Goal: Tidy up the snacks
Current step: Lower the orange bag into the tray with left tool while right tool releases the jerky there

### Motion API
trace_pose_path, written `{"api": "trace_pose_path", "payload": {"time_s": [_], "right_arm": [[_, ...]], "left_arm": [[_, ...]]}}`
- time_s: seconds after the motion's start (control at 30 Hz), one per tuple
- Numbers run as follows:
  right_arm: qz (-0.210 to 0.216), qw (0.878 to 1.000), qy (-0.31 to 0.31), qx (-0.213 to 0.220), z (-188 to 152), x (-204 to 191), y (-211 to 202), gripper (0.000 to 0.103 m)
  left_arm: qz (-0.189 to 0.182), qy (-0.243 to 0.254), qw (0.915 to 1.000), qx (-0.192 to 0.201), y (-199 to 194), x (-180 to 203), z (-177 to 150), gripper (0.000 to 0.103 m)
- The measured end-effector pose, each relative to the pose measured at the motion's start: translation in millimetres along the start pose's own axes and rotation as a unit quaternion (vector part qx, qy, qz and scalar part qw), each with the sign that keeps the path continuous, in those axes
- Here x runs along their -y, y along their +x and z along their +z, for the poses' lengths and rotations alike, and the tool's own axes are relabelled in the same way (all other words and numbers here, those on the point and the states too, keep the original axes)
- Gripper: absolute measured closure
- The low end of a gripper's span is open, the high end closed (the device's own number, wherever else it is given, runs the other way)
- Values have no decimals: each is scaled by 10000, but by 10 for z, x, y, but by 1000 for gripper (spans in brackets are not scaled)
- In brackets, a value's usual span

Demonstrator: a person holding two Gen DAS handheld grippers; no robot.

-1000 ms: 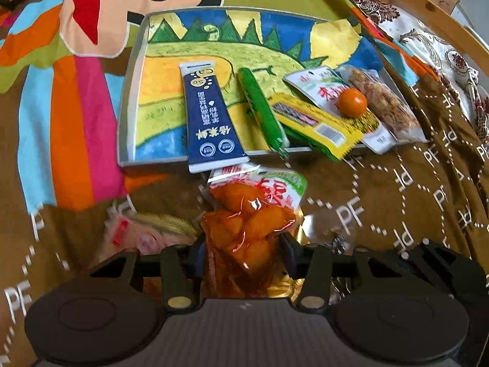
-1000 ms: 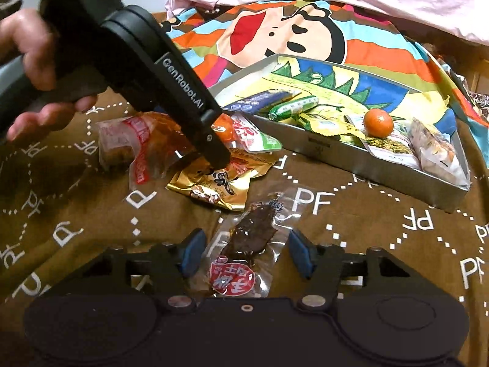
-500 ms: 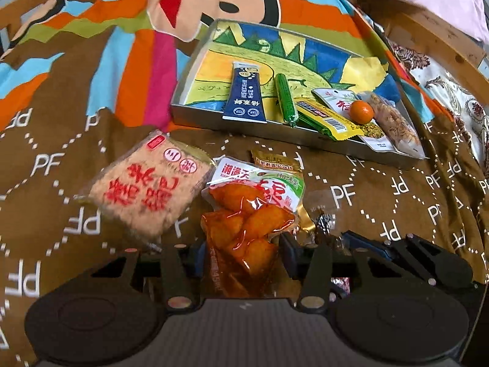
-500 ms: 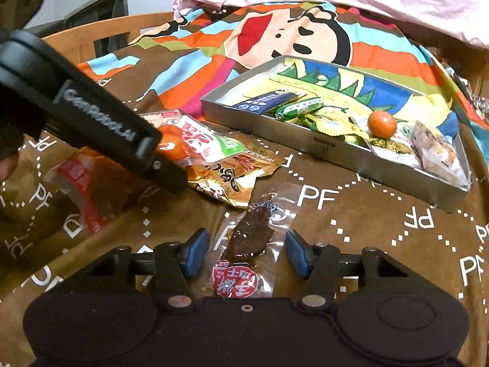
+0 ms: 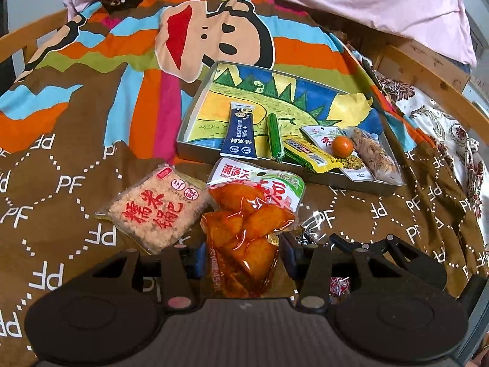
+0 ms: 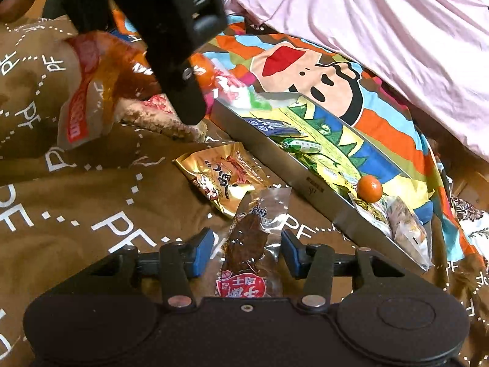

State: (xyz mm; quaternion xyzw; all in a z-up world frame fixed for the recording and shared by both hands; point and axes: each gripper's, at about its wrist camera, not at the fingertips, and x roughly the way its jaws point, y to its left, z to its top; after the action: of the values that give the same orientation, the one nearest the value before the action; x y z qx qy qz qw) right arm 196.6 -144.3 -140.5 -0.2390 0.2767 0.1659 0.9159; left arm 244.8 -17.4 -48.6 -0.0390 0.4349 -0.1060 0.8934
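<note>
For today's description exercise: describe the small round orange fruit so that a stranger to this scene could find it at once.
Start at the shallow metal tray with a dinosaur drawing inside, lying on the brown patterned blanket. A row of snack packets runs along its near edge; toward the right end sits the small round orange fruit on a white packet. It is the only unwrapped, ball-shaped thing among flat packets.

My left claw (image 5: 241, 258) holds the orange chunk pouch (image 5: 247, 229) lifted above the blanket. Dark jerky packet (image 6: 250, 244) lies flat between my right claw's (image 6: 246, 252) closing jaws, near the tray (image 6: 305, 180).
</note>
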Motion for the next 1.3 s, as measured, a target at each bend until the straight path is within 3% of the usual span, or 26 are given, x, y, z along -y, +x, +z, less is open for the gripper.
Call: {"api": "trace_pose_path", "payload": {"time_s": [0.37,0.7,0.83,1.07,1.3], "right_arm": [[-854,9910,-975,349,30,-70,-23,54],[-1459,9834,-668,844,144,329,-74,54],[-1633,9764,-832,1144,182,485,7,54],[-1849,9754,-148,1193,238,1029,236,54],[-1663,9779,752,1022,215,1343,398,54]], "left_arm": [[58,-199,9997,121,91,-63,15,52],[71,-331,9982,495,193,48,279,52],[67,-300,9977,609,291,179,423,52],[3,-400,9949,923,567,442,768,52],[30,-588,9941,911,1070,629,1028,52]]}}
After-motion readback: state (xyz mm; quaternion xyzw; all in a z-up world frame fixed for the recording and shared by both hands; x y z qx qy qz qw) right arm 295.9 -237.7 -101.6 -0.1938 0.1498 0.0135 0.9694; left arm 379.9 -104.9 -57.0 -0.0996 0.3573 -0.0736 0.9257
